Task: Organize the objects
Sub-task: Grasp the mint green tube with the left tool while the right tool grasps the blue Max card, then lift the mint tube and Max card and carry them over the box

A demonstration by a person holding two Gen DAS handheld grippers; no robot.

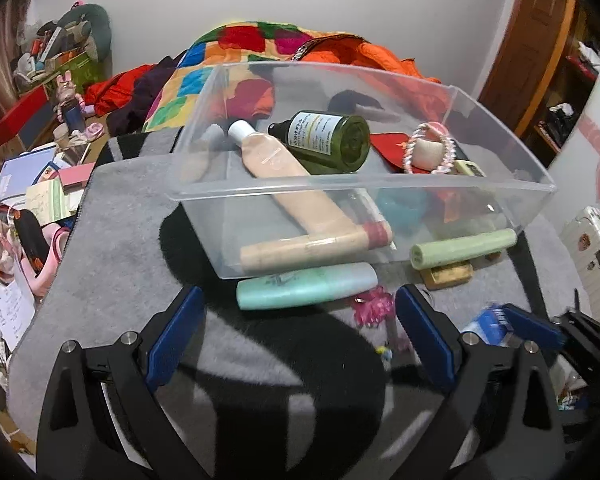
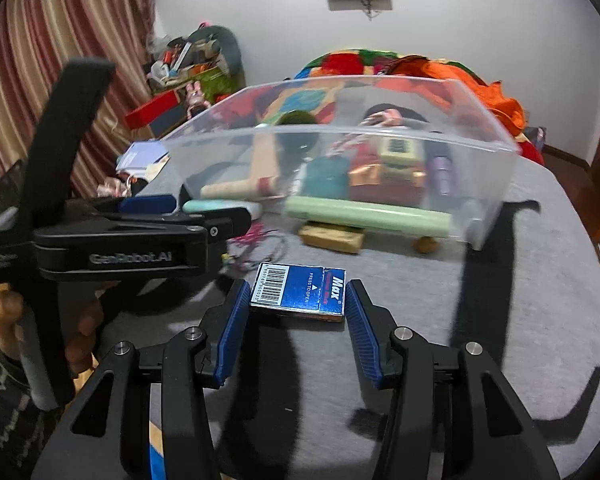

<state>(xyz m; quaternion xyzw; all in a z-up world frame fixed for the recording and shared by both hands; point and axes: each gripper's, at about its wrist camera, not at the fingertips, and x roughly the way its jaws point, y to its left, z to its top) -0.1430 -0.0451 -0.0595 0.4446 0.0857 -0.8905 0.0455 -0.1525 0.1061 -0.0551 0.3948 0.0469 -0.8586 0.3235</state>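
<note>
A clear plastic bin stands on a grey blanket and holds a beige tube, a dark green bottle, a pink-and-white cord ring and other items. In front of the bin lie a teal tube, a light green roll, a tan block and pink trinkets. My left gripper is open and empty just short of the teal tube. My right gripper is open with a blue "Max" box lying between its fingertips; touching or not, I cannot tell.
A colourful quilt and orange cloth are heaped behind the bin. Books, papers and toys clutter the left side. A white suitcase stands at the right. The left gripper reaches across the right wrist view's left side.
</note>
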